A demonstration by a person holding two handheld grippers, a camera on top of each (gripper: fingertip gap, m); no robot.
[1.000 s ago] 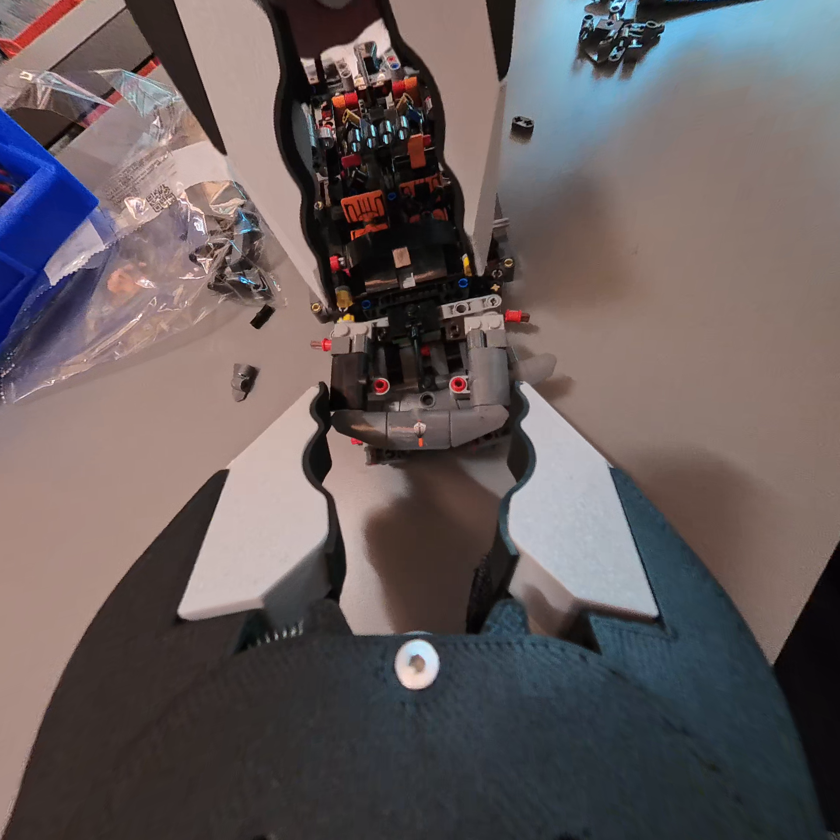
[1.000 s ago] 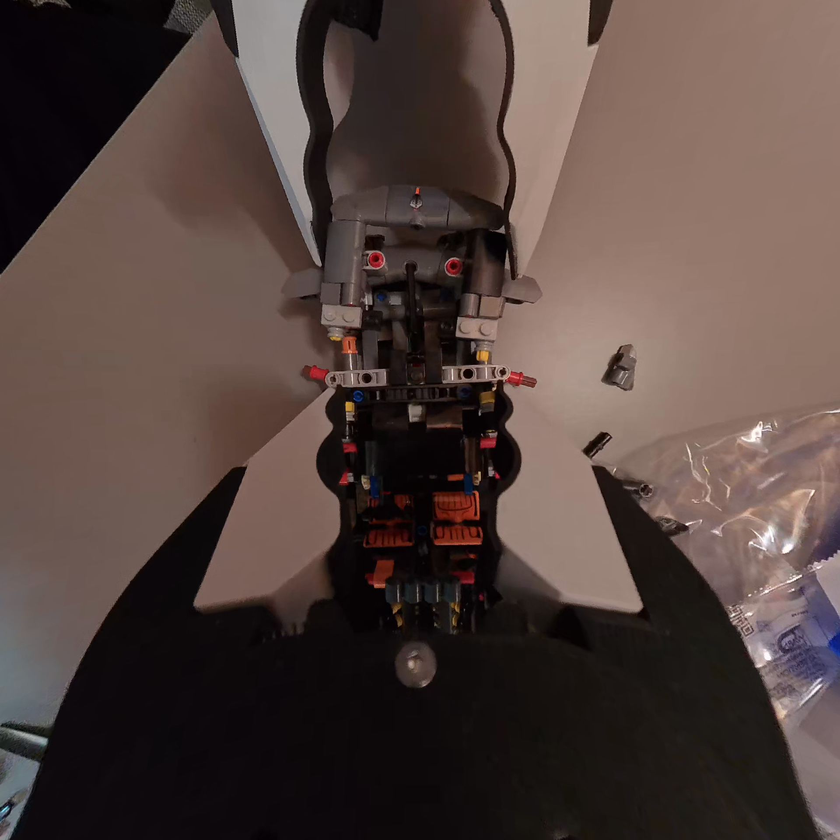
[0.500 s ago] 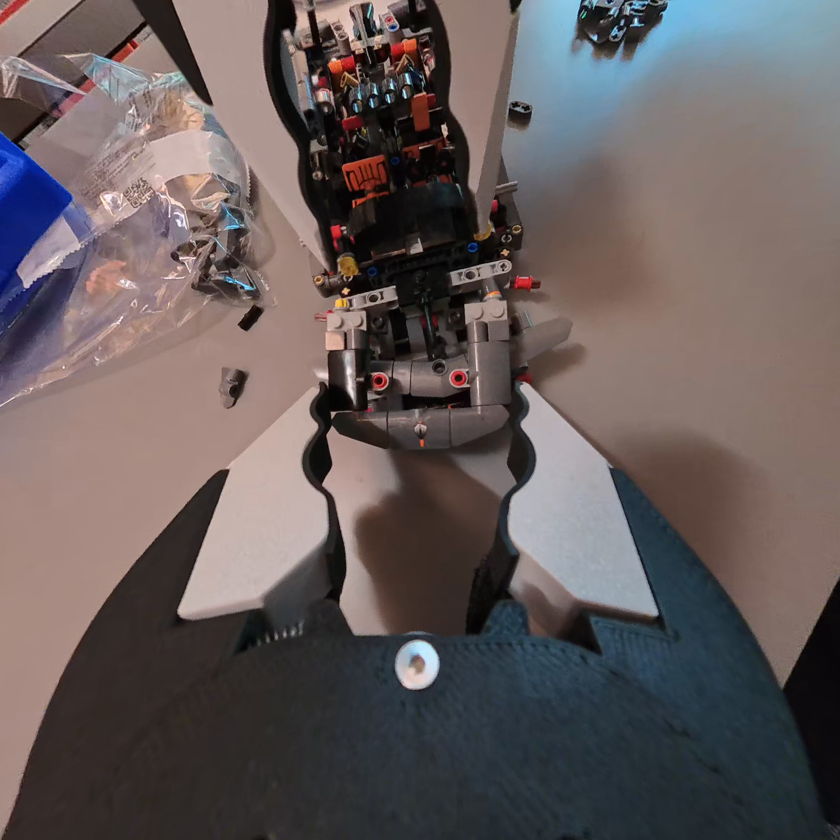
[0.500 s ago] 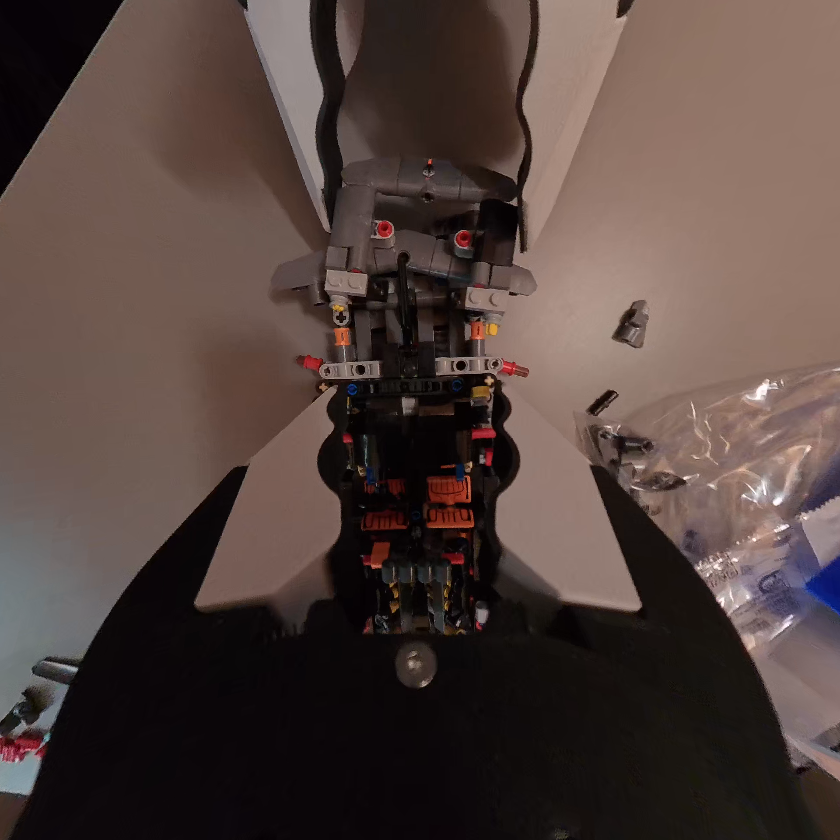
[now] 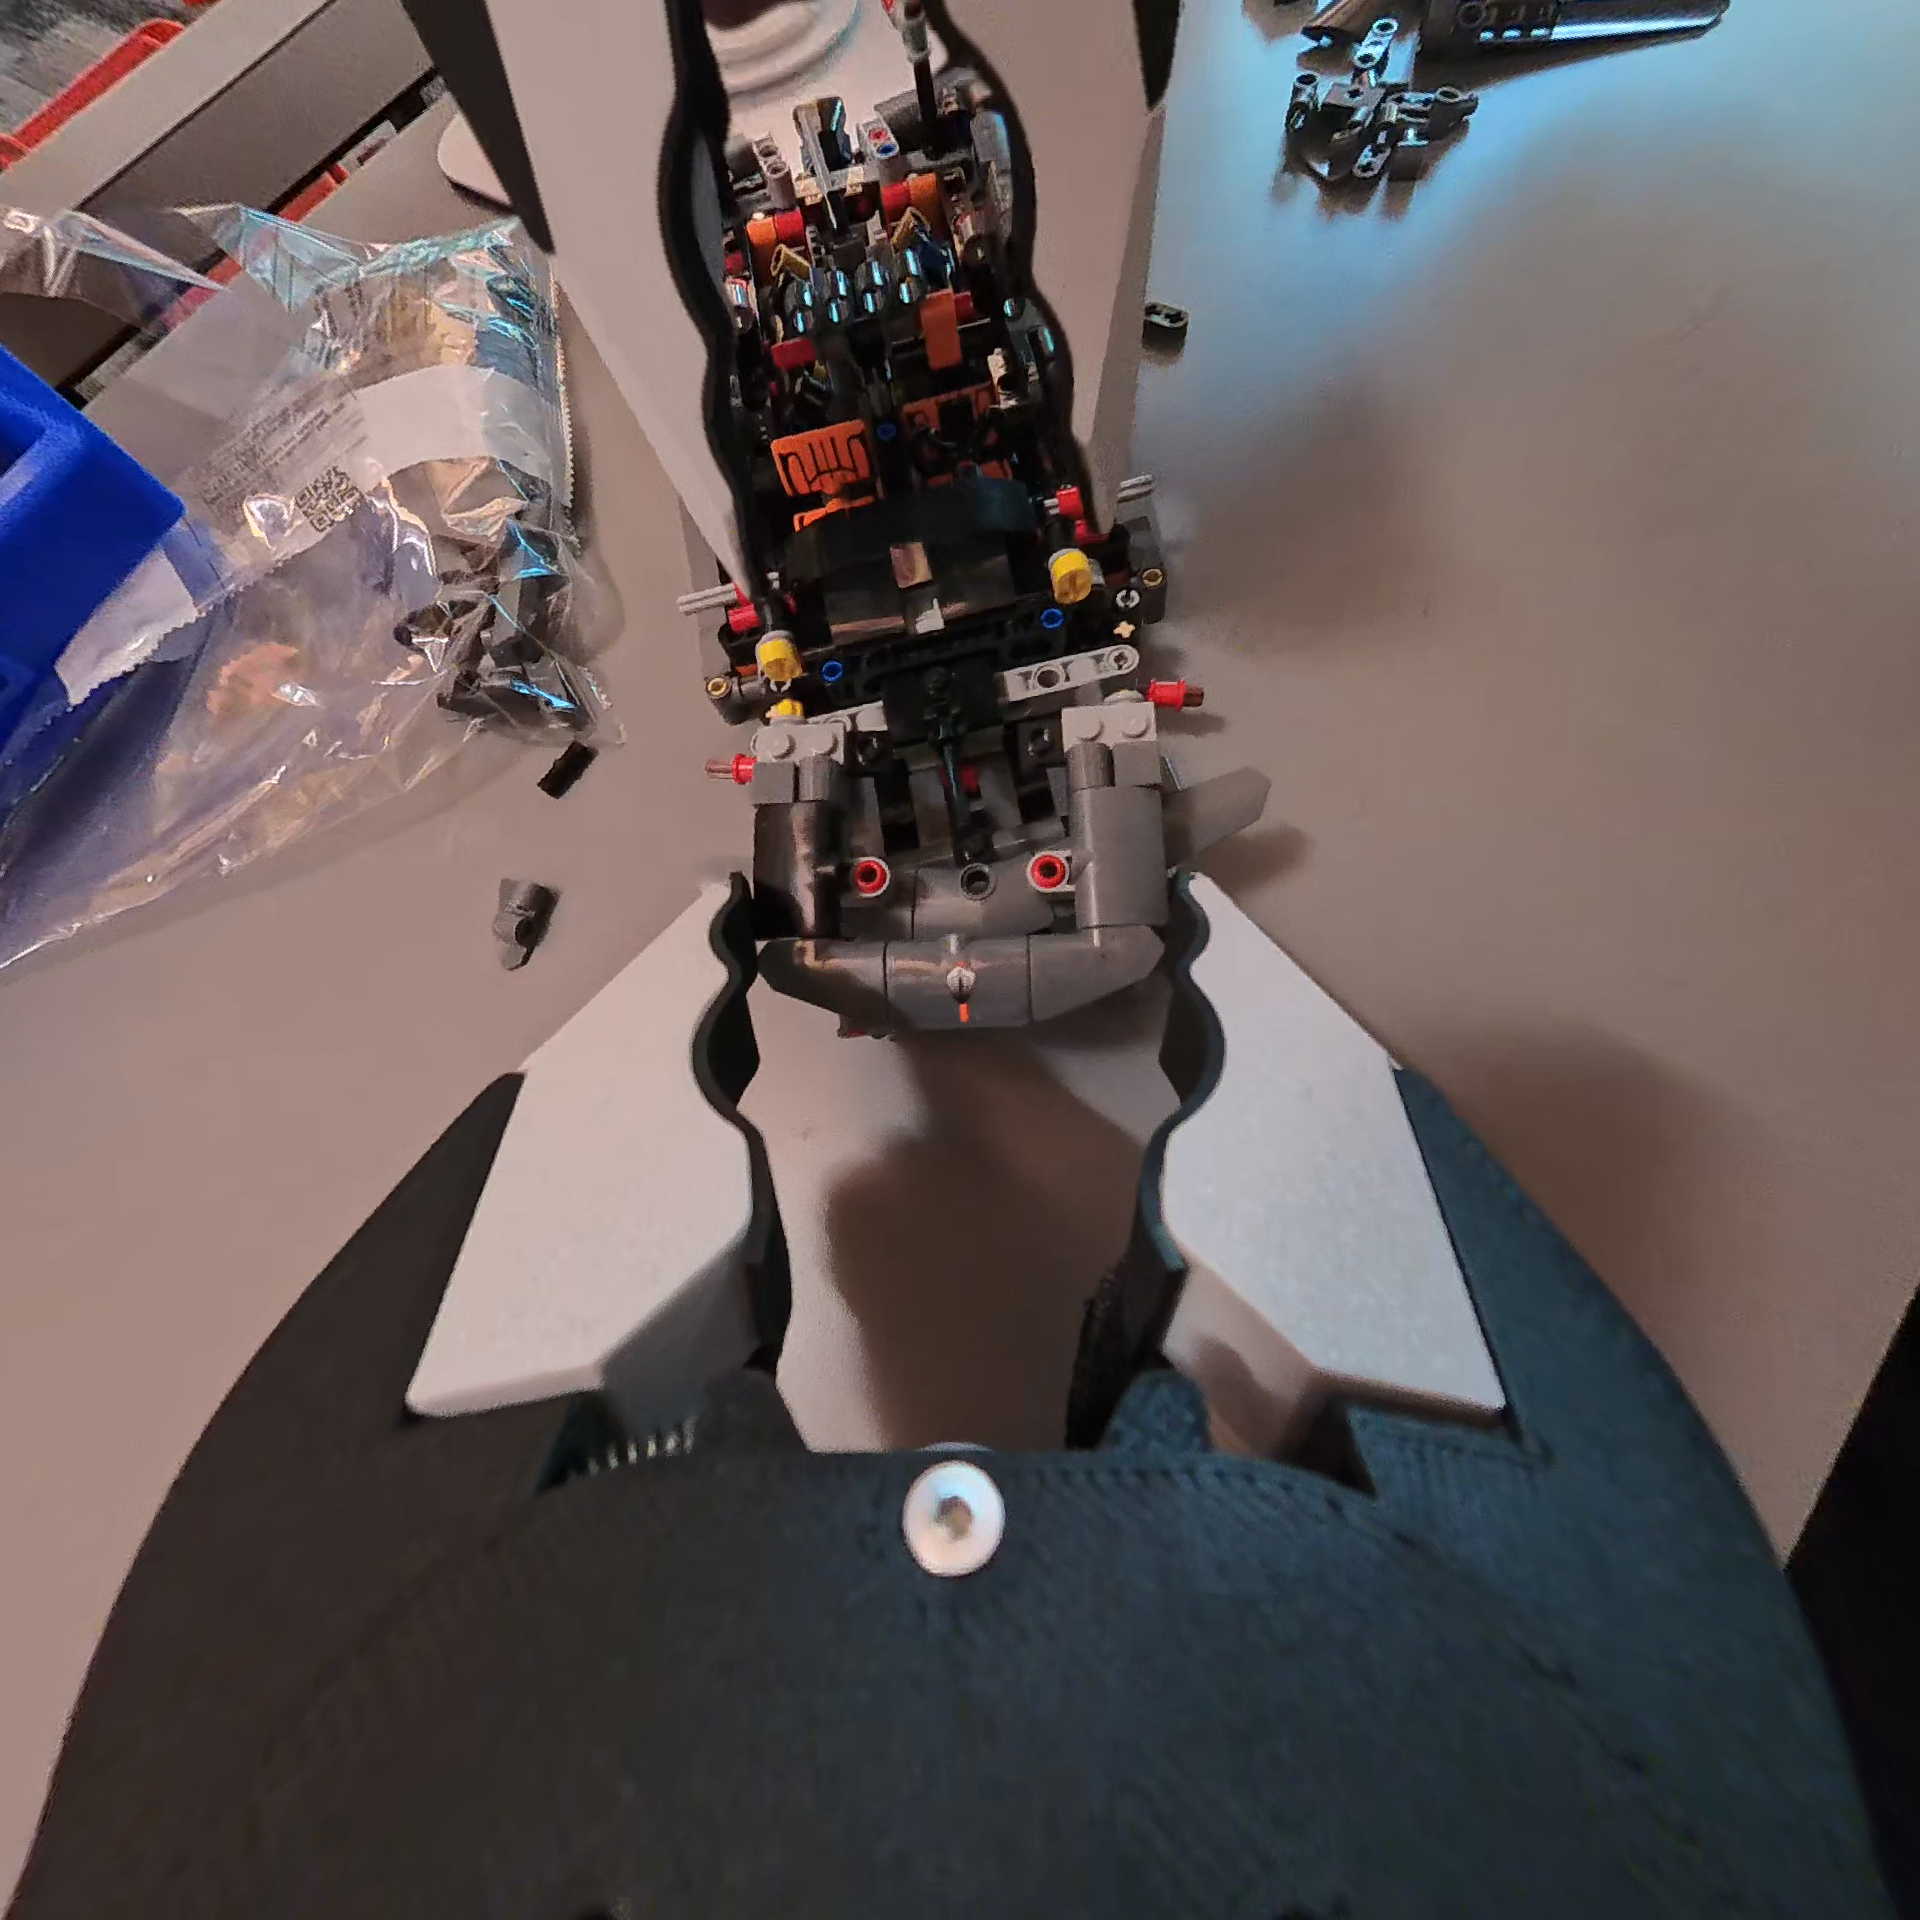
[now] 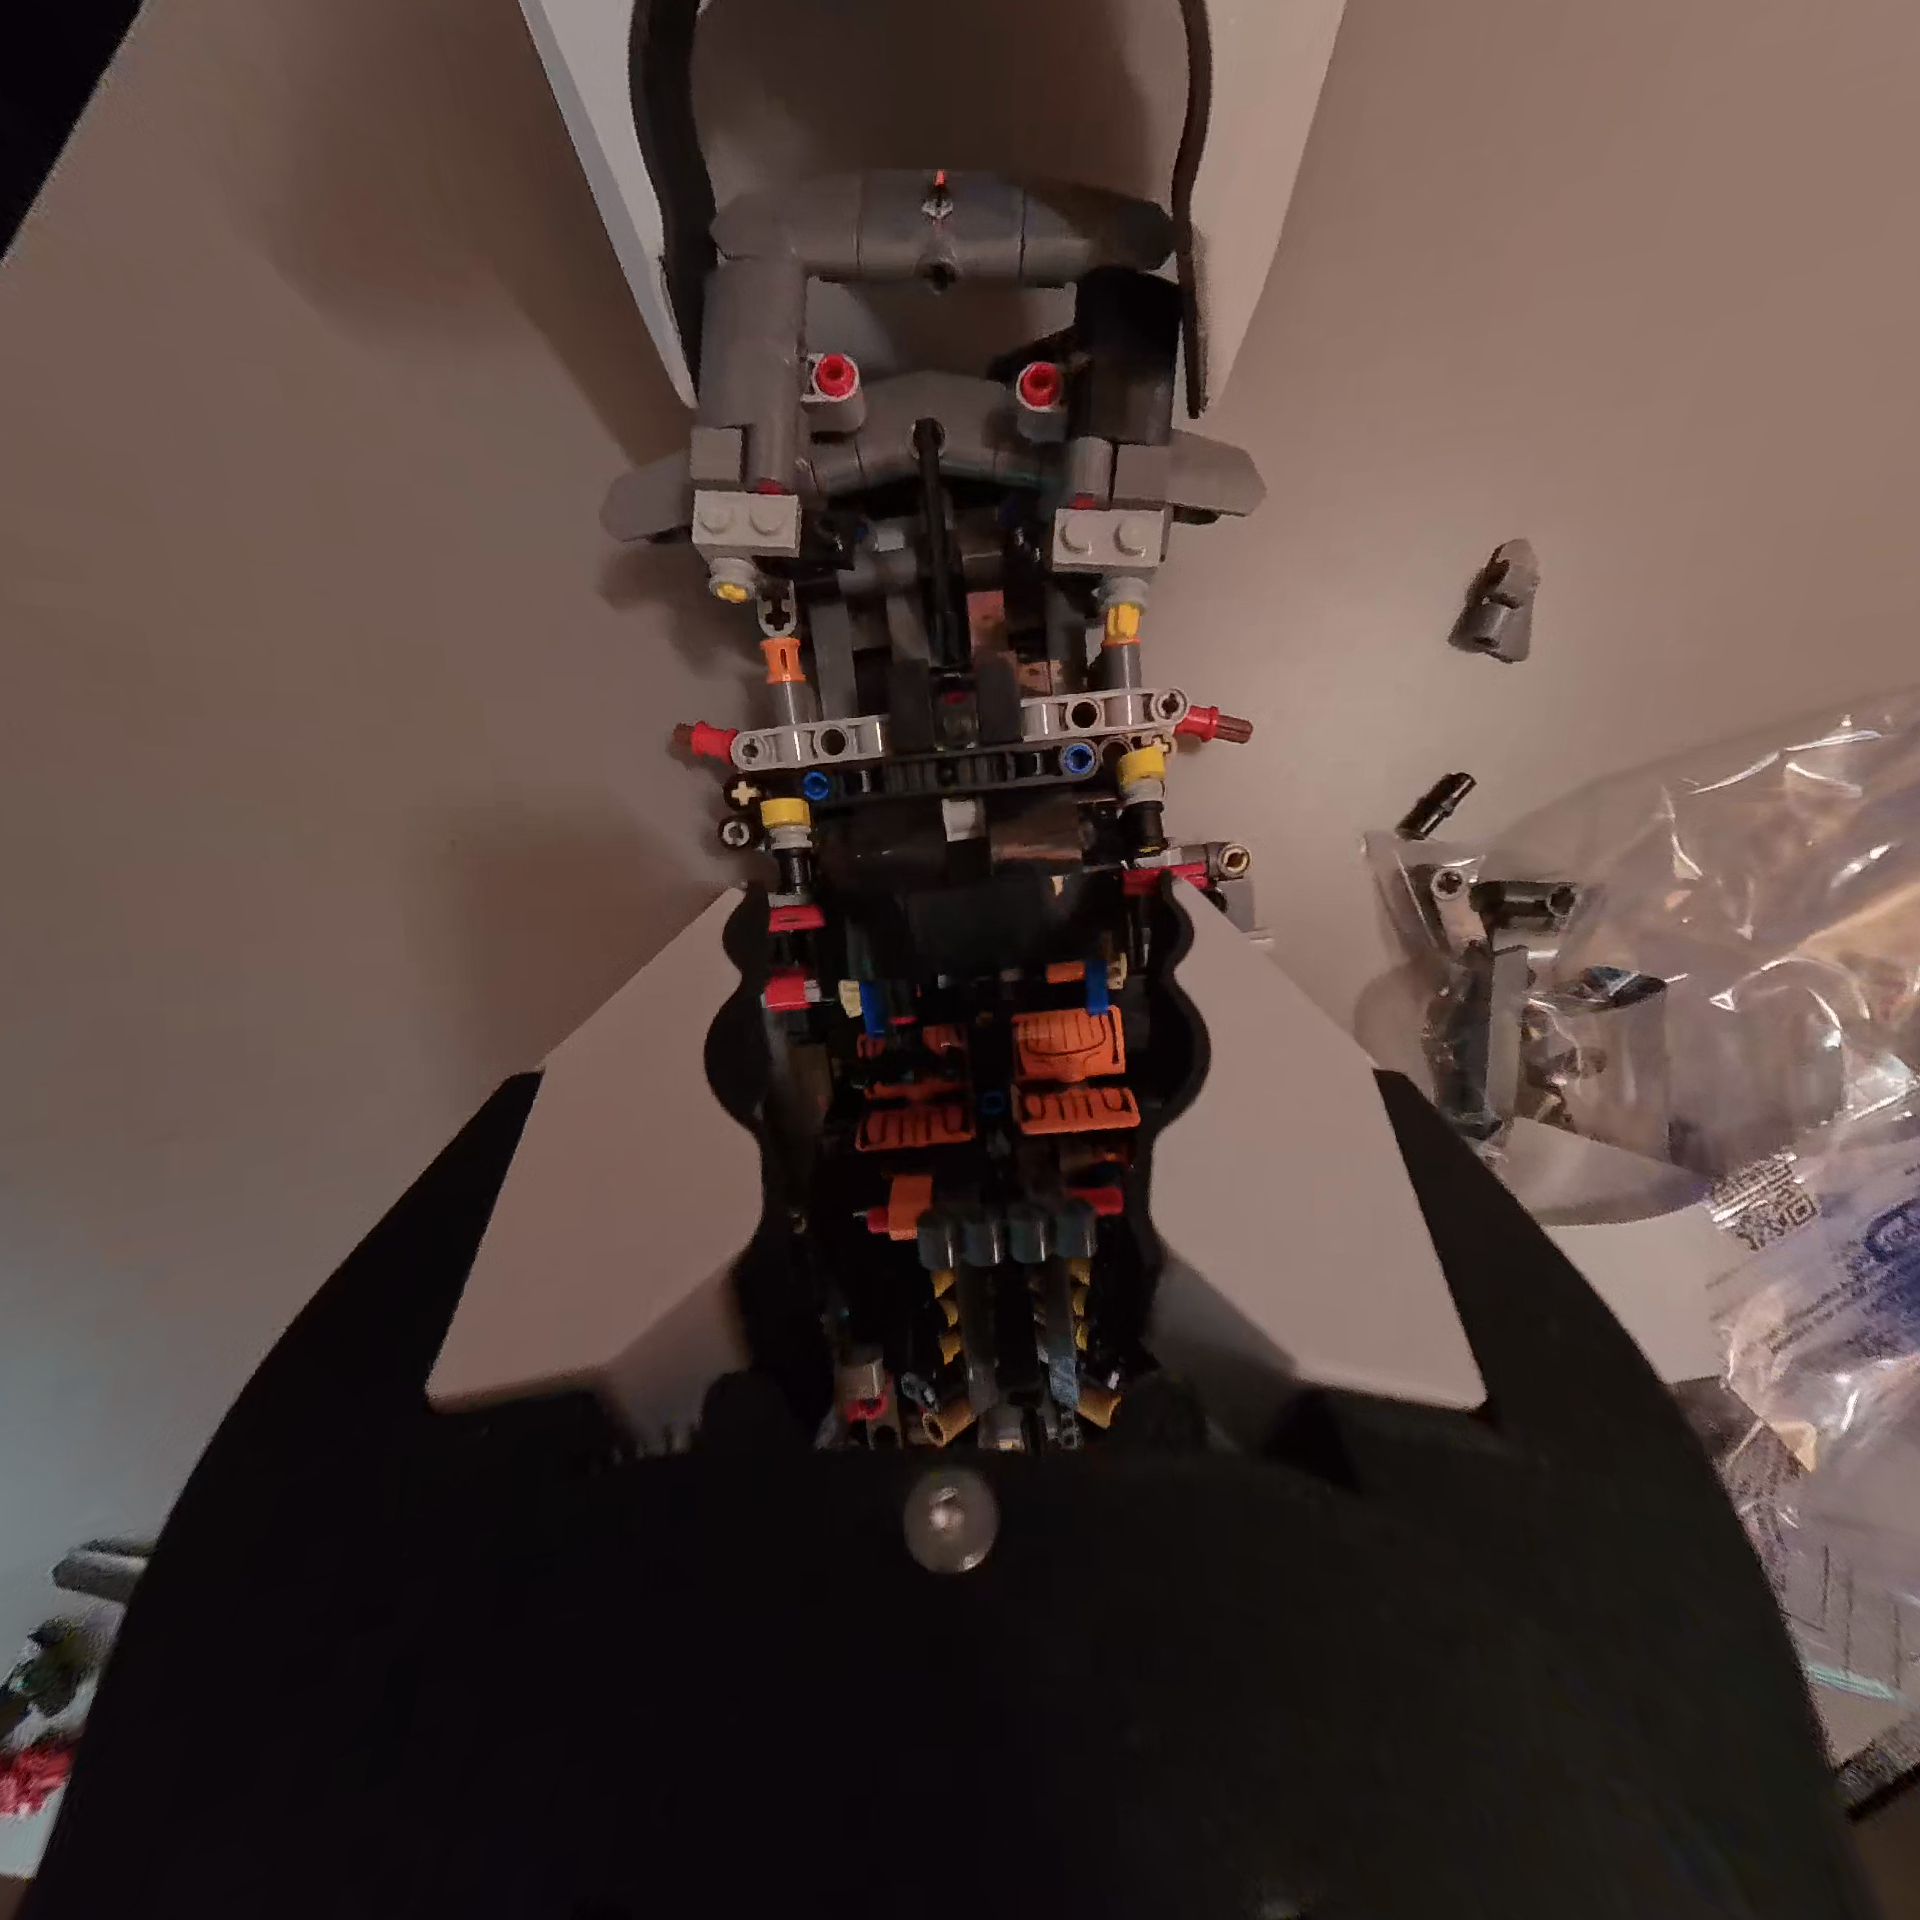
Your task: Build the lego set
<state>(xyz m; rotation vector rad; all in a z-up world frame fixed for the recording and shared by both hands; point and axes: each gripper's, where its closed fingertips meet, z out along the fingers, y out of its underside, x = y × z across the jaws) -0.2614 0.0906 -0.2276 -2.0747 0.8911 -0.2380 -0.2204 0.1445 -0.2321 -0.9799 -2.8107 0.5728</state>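
Our left gripper (image 5: 961, 914) stayed clamped wide on the grey nose of the model (image 5: 935, 644), while the fingers of the right gripper (image 6: 961, 914) had spread slightly around its rear, seemingly no longer pressing.

A long brick-built model (image 5: 935, 644) is showing a dark grey curved end, black beams, orange ribbed panels and red, yellow and blue pins. A clear crinkled plastic bag (image 5: 312, 499) is glinting beside a bright blue plastic bin (image 5: 62, 540) on the plain beige tabletop (image 5: 1507, 623).
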